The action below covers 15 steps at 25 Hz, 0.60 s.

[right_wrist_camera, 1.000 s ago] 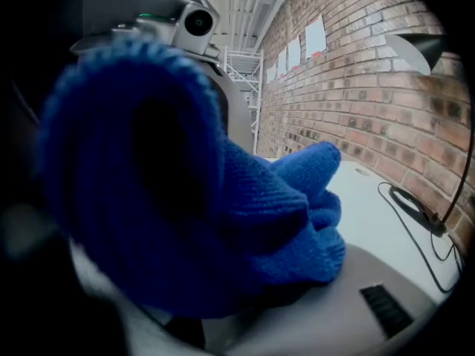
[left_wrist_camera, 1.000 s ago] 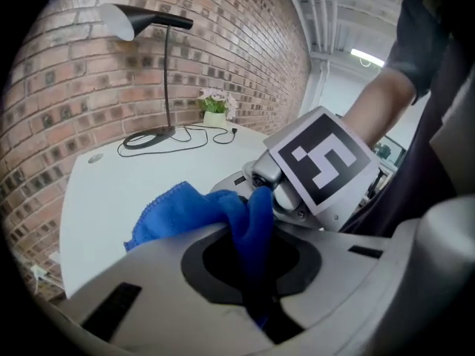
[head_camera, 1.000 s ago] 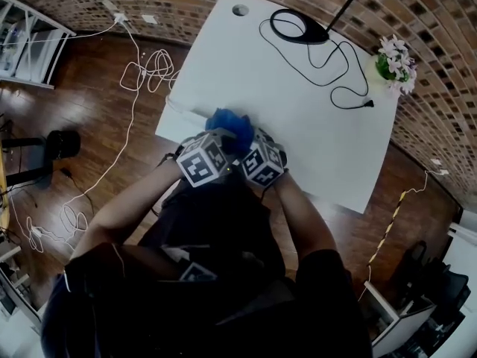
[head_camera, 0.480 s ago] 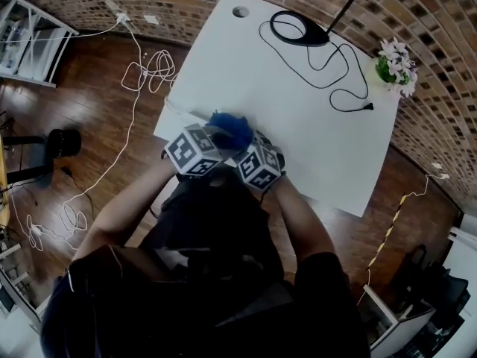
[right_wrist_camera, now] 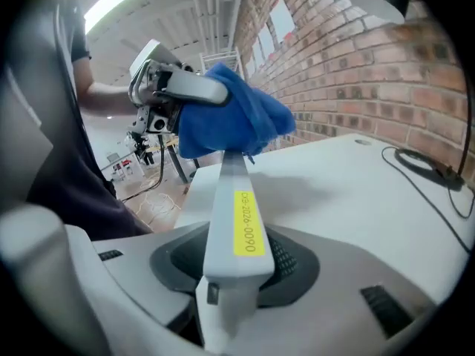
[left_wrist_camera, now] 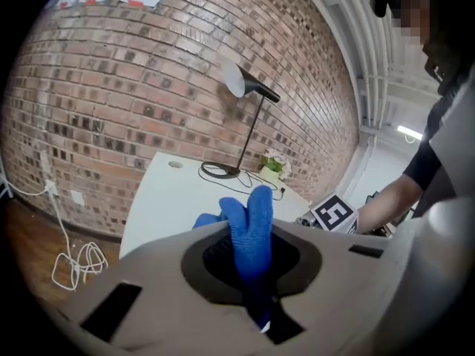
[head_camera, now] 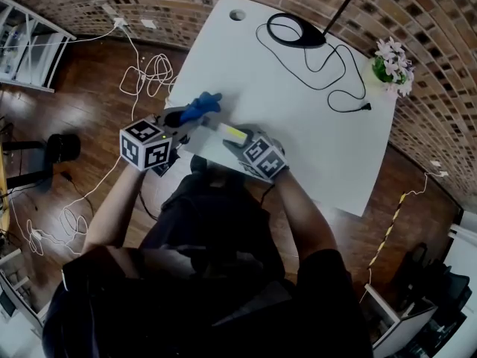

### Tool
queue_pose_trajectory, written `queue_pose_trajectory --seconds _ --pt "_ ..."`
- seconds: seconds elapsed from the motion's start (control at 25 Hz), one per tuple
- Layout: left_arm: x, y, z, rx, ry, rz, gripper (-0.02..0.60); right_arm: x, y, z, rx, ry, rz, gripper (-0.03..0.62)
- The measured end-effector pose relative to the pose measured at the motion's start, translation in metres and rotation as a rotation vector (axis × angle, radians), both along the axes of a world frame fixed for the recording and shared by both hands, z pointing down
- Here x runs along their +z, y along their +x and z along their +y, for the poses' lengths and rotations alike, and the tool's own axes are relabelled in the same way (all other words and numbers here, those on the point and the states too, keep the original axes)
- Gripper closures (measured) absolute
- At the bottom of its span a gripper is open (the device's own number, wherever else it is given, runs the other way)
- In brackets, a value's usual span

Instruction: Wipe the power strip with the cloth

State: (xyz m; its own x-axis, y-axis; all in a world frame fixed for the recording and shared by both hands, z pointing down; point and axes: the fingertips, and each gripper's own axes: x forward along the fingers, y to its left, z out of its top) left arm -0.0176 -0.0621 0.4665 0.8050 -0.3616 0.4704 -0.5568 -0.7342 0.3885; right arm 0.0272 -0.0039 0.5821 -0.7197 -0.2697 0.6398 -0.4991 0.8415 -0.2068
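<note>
Over the worktop's [head_camera: 298, 103] near edge, the right gripper [head_camera: 244, 145] is clamping the power strip [head_camera: 232, 133]; the left gripper [head_camera: 181, 118] is pinching the blue cloth [head_camera: 201, 106] at its far end. Wiping seems underway; next, dragging the cloth along the strip.

A white worktop [head_camera: 298, 125] stands against a curving red brick wall [head_camera: 436, 73] above a dark wooden floor [head_camera: 82, 110]. A black desk lamp [head_camera: 307, 35] and a pot of pale flowers [head_camera: 393, 58] sit at its far end. Loose white cables [head_camera: 155, 67] coil over the boards near a white shelf unit [head_camera: 30, 39]. A ceiling strip light [right_wrist_camera: 119, 2] glows overhead.
</note>
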Motion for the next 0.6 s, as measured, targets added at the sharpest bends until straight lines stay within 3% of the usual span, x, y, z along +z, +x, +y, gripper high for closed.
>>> queue_pose_trajectory --seconds 0.12,0.24,0.48,0.6 --pt "-0.006 -0.010 -0.005 -0.034 0.022 0.013 0.546 -0.002 0.003 -0.006 0.037 -0.030 -0.016 0.436" --pt "-0.005 -0.013 -0.004 -0.027 0.042 -0.012 0.546 -0.002 0.008 -0.010 0.046 0.042 0.035 0.436" --pt "0.019 -0.017 0.009 0.041 0.044 -0.171 0.546 -0.009 0.016 -0.031 -0.079 0.500 0.377 0.431" --pt "0.037 -0.011 0.019 0.091 0.045 -0.233 0.546 -0.013 0.019 -0.036 -0.124 0.663 0.499 0.430"
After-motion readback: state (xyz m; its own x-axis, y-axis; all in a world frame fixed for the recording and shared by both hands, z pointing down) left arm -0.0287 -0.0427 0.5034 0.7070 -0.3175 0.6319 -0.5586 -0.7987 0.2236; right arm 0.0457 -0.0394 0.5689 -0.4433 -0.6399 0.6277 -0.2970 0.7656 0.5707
